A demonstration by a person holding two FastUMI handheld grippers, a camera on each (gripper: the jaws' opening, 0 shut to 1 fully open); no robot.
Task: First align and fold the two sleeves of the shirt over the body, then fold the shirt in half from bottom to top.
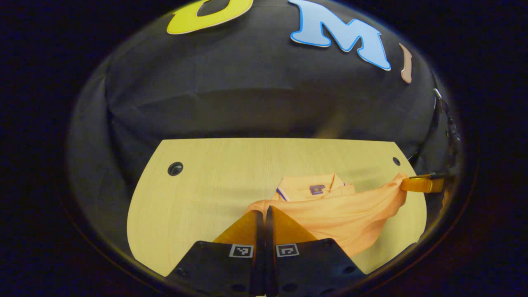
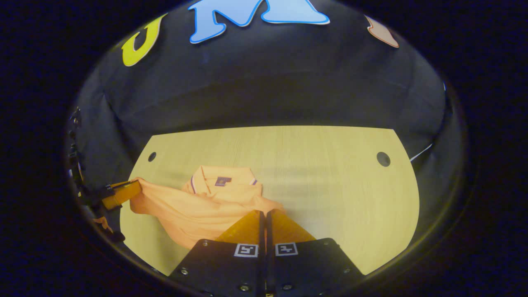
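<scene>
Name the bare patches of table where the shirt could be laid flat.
The table is bare between the shirt and its far edge, and out to both round holes. It is crowded near the front, where both hand-held grippers hold the cloth.

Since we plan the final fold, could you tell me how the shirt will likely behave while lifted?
Likely floppy: the shirt sags between the left gripper and right gripper. Probably light, as pinched edges hold it. May slide on the smooth table.

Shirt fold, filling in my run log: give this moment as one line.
phase: bottom-to-top fold | left hand-held gripper: shut on hem | right hand-held gripper: shut on hem | orange polo shirt: hem lifted off wooden table
</scene>
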